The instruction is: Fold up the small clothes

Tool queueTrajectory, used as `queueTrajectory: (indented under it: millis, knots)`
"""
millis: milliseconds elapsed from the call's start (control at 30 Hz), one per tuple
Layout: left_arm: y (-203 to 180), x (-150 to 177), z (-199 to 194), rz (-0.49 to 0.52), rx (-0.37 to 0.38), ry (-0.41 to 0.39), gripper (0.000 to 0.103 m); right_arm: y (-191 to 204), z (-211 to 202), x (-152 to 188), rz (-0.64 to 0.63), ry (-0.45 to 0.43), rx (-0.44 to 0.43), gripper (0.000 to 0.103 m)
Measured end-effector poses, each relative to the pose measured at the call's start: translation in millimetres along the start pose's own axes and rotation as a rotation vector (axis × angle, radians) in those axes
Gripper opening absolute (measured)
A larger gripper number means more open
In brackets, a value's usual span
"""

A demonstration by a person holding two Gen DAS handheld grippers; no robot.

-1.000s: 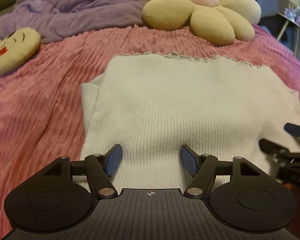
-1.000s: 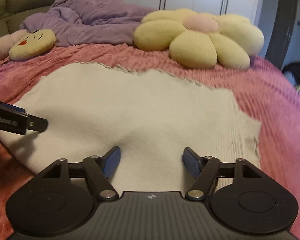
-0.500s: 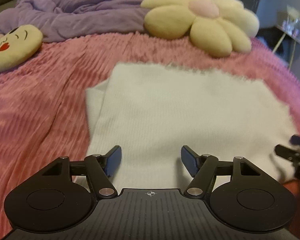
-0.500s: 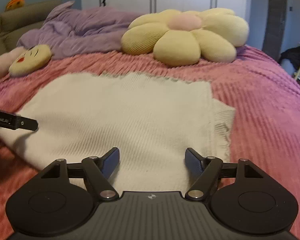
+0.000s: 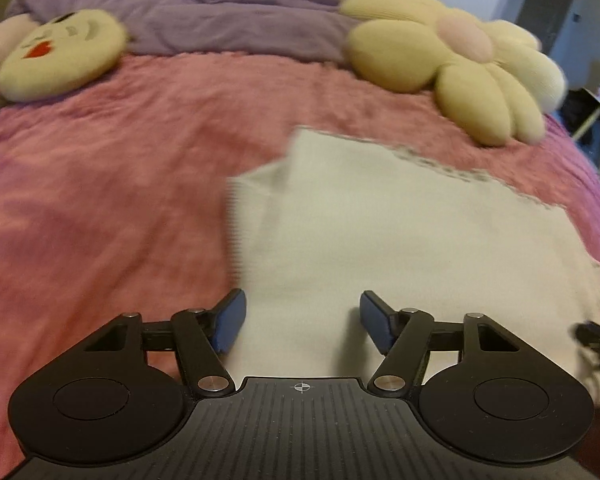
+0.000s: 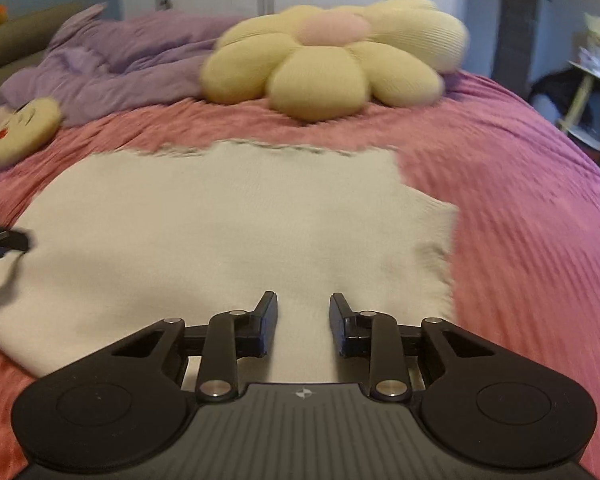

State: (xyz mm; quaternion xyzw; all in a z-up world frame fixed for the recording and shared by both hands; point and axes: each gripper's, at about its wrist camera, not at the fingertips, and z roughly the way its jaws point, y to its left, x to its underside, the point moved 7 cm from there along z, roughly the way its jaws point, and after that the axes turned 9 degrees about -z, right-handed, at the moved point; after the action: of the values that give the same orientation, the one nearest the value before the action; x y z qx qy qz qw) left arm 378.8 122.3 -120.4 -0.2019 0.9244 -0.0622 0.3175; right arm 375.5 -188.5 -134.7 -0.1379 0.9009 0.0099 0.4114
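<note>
On the pink ribbed bedspread [image 6: 532, 240] lies the cream knit garment [image 6: 228, 232], spread flat with its sleeves folded in under or behind the body, so that it reads as a rough rectangle. A scalloped hem runs along its far edge, facing the pillows. Both frames are motion-blurred, so fine knit detail is not legible.

Left gripper [image 5: 300, 322]: jaws stand wide apart, with nothing pressed between the blue pads. It sits over the near left corner of the garment; the left pad is at the garment's left edge where cream meets pink, the right pad is over the cloth. Whether either pad touches the fabric cannot be determined. In the right wrist view its tip shows as a dark bar at the far left edge, over the garment's left side.

Right gripper [image 6: 303, 326]: jaws have just been closing and now stand narrow, with a clear gap still visible between the pads. The garment's near edge lies beneath and between them, but no fold of cloth is seen pinched; the pads do not visibly press on anything. This gripper sits toward the garment's near right portion.

Beyond the garment, a yellow flower-shaped pillow [image 6: 332, 56] with a pink centre rests at the head of the bed. A purple blanket [image 5: 228, 12] lies bunched beside it, and a round face cushion [image 5: 60, 56] sits at the left.
</note>
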Motion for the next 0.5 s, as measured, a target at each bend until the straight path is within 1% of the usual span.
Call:
queueTrajectory:
  millis: [33, 67, 133, 167, 233, 367, 467, 500]
  knots:
    - [12.5, -2.0, -3.8, -0.013, -0.032, -0.005, 0.073, -5.0, -4.0, 1.0, 0.018, 0.001, 0.021, 0.017]
    - [22.8, -2.8, -7.1, -0.027, -0.027, -0.001, 0.073, -8.5, -8.7, 1.7, 0.035, 0.0, 0.041, 0.017]
    - [36.1, 0.2, -11.0, -0.062, 0.041, 0.054, 0.073, -9.2, -18.7, 4.4, 0.066, -0.007, 0.049, 0.017]
    - [40.3, 2.6, -12.4, -0.079, 0.071, 0.081, 0.073, -6.5, -22.0, 5.8, 0.065, -0.008, 0.047, 0.017]
    - [41.8, 8.8, -13.6, -0.08, 0.129, 0.13, 0.073, 3.9, -28.4, 8.1, 0.04, -0.004, 0.05, 0.018]
    - [36.7, 14.3, -5.6, -0.098, 0.219, 0.205, 0.073, 27.2, -42.6, 7.7, 0.026, -0.025, 0.018, 0.02]
    - [38.4, 14.6, 10.3, -0.172, 0.24, 0.239, 0.07, 48.6, -48.8, 5.6, 0.023, -0.03, -0.03, 0.02]
    - [38.4, 13.2, 13.5, -0.193, 0.258, 0.238, 0.067, 57.4, -49.9, 4.7, 0.008, -0.034, -0.046, 0.02]
